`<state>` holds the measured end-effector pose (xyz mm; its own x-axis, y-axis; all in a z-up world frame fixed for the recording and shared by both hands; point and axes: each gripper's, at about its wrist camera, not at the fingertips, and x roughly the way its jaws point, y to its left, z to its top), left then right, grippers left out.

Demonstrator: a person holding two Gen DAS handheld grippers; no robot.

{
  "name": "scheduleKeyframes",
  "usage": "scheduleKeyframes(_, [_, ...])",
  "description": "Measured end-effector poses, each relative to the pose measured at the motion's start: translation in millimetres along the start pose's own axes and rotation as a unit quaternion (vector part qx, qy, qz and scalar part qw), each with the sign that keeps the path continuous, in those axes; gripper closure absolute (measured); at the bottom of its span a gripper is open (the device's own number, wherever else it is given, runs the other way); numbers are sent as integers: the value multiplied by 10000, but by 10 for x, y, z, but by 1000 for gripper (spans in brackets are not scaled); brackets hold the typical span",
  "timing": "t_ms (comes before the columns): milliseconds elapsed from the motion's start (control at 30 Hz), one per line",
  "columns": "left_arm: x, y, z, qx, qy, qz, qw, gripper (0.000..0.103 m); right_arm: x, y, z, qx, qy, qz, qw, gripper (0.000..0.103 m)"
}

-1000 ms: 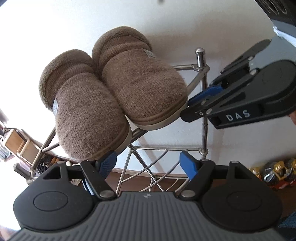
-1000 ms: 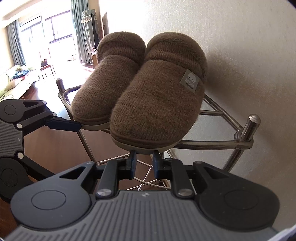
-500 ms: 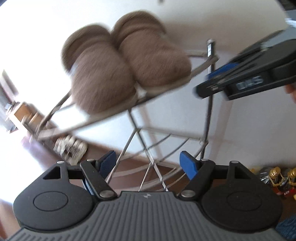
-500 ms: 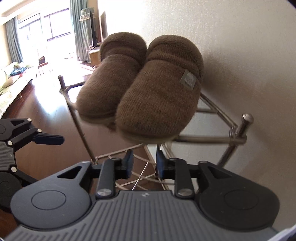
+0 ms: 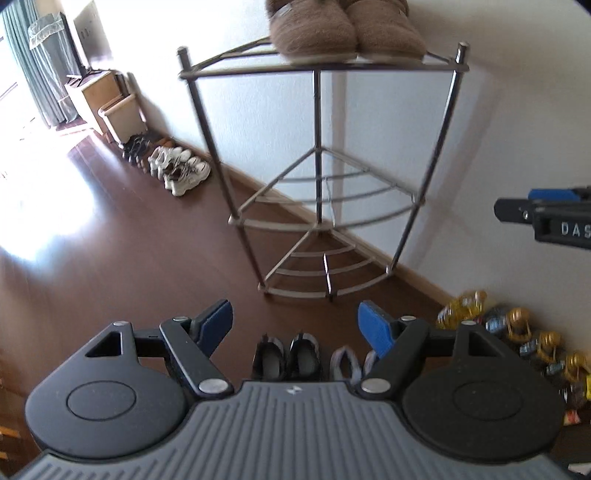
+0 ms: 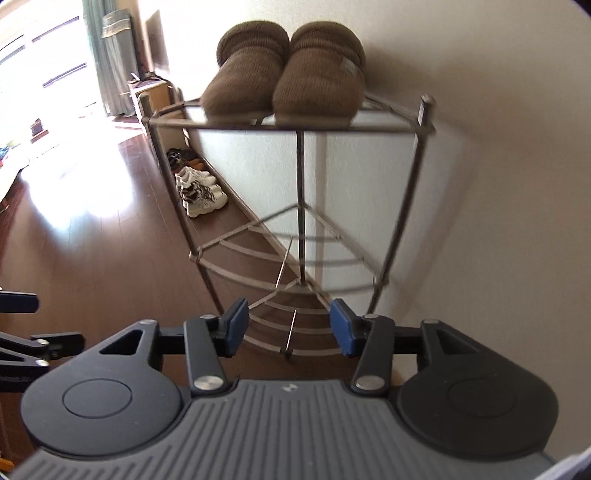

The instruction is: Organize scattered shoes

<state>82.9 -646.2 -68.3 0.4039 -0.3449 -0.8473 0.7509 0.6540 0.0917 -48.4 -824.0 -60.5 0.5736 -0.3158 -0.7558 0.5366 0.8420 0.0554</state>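
Observation:
A pair of brown fuzzy slippers [image 5: 347,29] [image 6: 288,70] lies side by side on the top shelf of a metal corner rack [image 5: 317,147] [image 6: 301,206]. Both grippers are well back from the rack. My left gripper [image 5: 295,325] is open with nothing between its blue pads. On the floor under it stand a pair of black shoes [image 5: 286,356] and a grey pair [image 5: 347,363], partly hidden by the gripper body. My right gripper [image 6: 290,325] is empty, and its jaws are opening. The rack's two lower shelves are bare.
White sneakers [image 5: 184,170] [image 6: 201,195] and darker shoes line the baseboard left of the rack. A wooden cabinet [image 5: 99,96] stands beyond them. Gold-capped bottles [image 5: 517,332] cluster on the floor at the right. Dark wood floor stretches left toward bright windows.
Both grippers have drawn back from the rack, so the whole rack and floor now show. The right jaws went from nearly shut to wide apart. The slippers stay on the top shelf.

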Motion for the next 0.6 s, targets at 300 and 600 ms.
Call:
scheduleKeyframes(300, [-576, 85, -598, -186, 90, 72, 9998, 26, -532, 427, -582, -352, 151, 183, 9991, 36])
scheduleKeyframes(600, [-711, -168, -876, -498, 282, 368, 9977, 26, -663, 459, -771, -660, 364, 354, 9965, 27])
